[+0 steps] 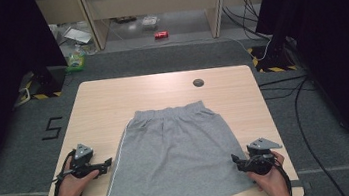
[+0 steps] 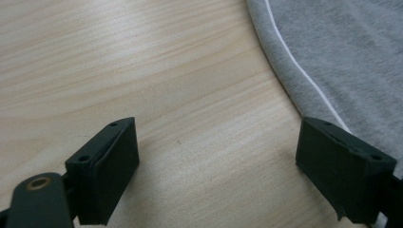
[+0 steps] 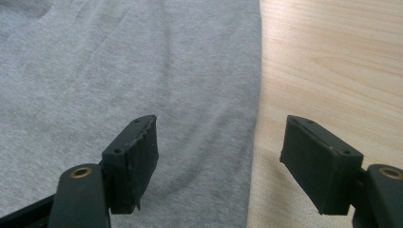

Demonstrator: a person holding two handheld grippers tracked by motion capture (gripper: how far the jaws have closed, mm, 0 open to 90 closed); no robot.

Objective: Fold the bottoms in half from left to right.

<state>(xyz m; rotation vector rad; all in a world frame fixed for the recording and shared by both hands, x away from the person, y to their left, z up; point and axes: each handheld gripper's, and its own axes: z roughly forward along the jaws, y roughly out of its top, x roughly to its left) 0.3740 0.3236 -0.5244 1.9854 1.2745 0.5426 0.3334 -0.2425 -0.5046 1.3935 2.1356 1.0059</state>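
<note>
While the grey skirt (image 1: 174, 153) is lying flat on the tabletop (image 1: 102, 102), I'm seeing left gripper (image 1: 108, 162) hovering wide open beside its piped edge, right gripper (image 1: 234, 159) wide open, straddling the opposite edge, nothing gripped.

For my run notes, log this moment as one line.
skirt: flat on table | left hand-held gripper: open beside left hem | right hand-held gripper: open at right edge

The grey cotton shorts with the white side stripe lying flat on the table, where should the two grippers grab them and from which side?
Probably at the two lower side edges of the grey cotton shorts, near the hem. The left gripper comes in from the striped edge, the right gripper from the plain edge. The cloth lies flat, so only its edges give open jaws something to slide under.
</note>
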